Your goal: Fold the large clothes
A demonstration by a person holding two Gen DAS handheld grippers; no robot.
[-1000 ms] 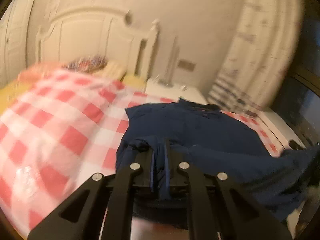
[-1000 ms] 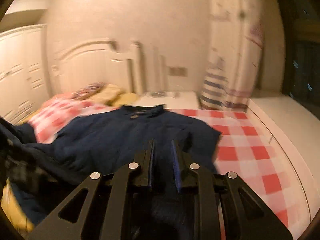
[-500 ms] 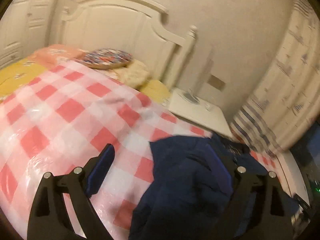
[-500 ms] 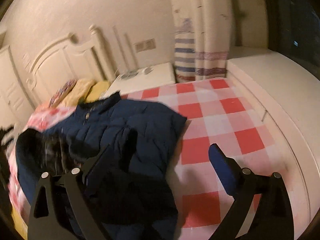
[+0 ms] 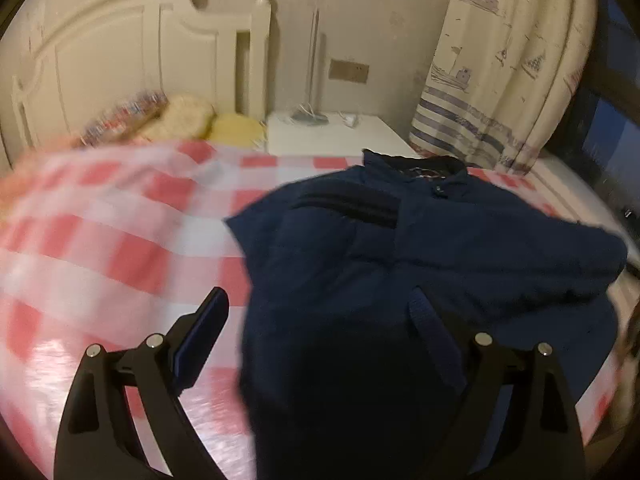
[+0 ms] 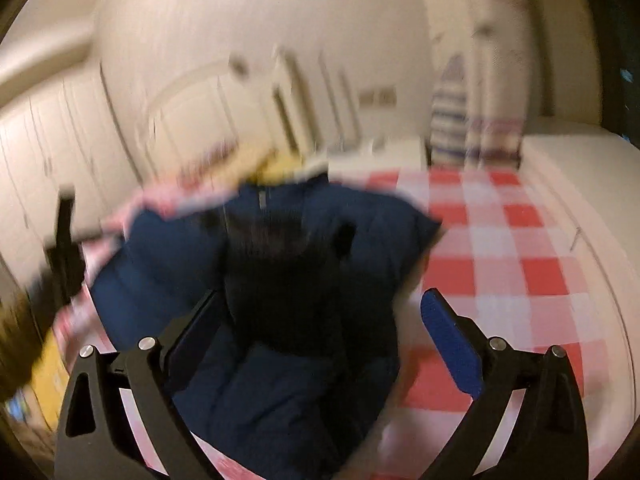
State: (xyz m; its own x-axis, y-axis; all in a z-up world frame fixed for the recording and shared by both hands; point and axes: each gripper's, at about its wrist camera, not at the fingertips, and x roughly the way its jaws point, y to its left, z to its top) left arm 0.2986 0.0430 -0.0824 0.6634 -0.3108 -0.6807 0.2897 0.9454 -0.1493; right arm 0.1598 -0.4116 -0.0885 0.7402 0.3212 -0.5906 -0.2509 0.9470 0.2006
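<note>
A dark navy padded jacket (image 5: 420,264) lies bunched on the red-and-white checked bed cover (image 5: 104,240), collar toward the headboard. My left gripper (image 5: 320,320) is open and empty, just above the jacket's near left part; its right finger is over the fabric. In the right wrist view the same jacket (image 6: 272,280) lies partly folded over itself. My right gripper (image 6: 320,320) is open and empty, its jaws spread either side of the jacket's near end. This view is motion-blurred.
A white headboard (image 5: 120,60) and pillows (image 5: 180,120) are at the far end. A white nightstand (image 5: 336,136) stands beside the bed, with a patterned curtain (image 5: 500,60) to its right. A white ledge (image 6: 580,200) runs along the bed's right side.
Both grippers were shut on the jacket a second ago. They opened, let it drop onto the bed, and now hover over it with the cameras swinging.
</note>
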